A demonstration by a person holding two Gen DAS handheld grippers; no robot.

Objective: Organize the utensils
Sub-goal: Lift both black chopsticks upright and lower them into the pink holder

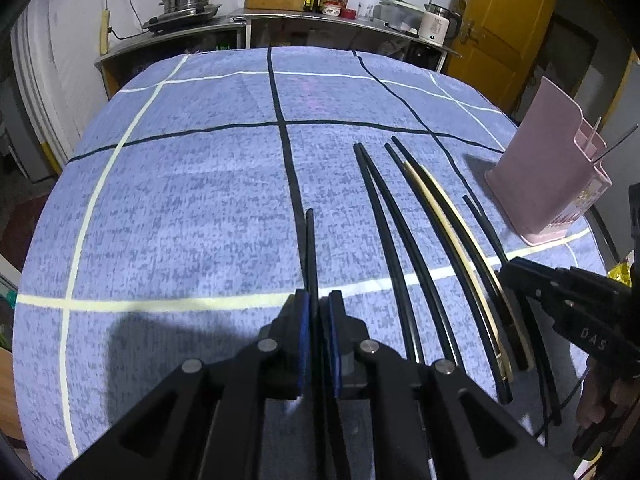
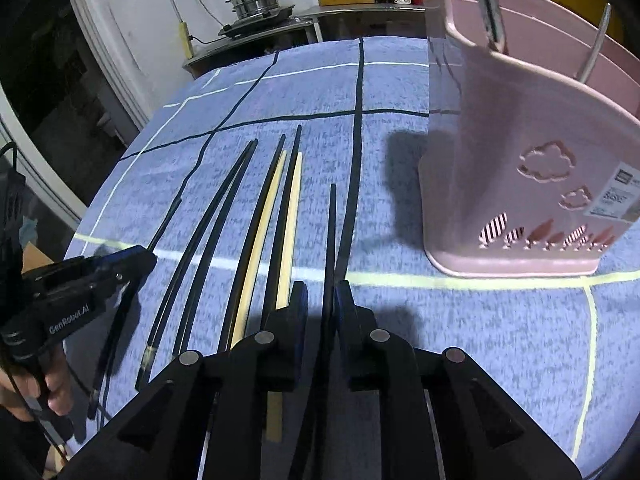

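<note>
My left gripper [image 1: 319, 300] is shut on a black chopstick [image 1: 311, 248] that sticks out forward over the blue cloth. My right gripper [image 2: 322, 292] is shut on another black chopstick [image 2: 331, 232], just left of the pink utensil holder [image 2: 516, 184]. Several black chopsticks [image 1: 392, 220] and two pale wooden ones [image 2: 276, 208] lie side by side on the cloth between the two grippers. The holder [image 1: 548, 164] stands upright at the right and has a few utensils in it. The right gripper also shows in the left wrist view [image 1: 508, 272], and the left gripper in the right wrist view [image 2: 148, 256].
The table has a blue cloth [image 1: 180, 208] with black and pale grid lines. Behind it a metal counter [image 1: 240, 20] carries a steamer pot, bottles, jars and a white kettle. A yellow door [image 1: 504, 20] is at the back right.
</note>
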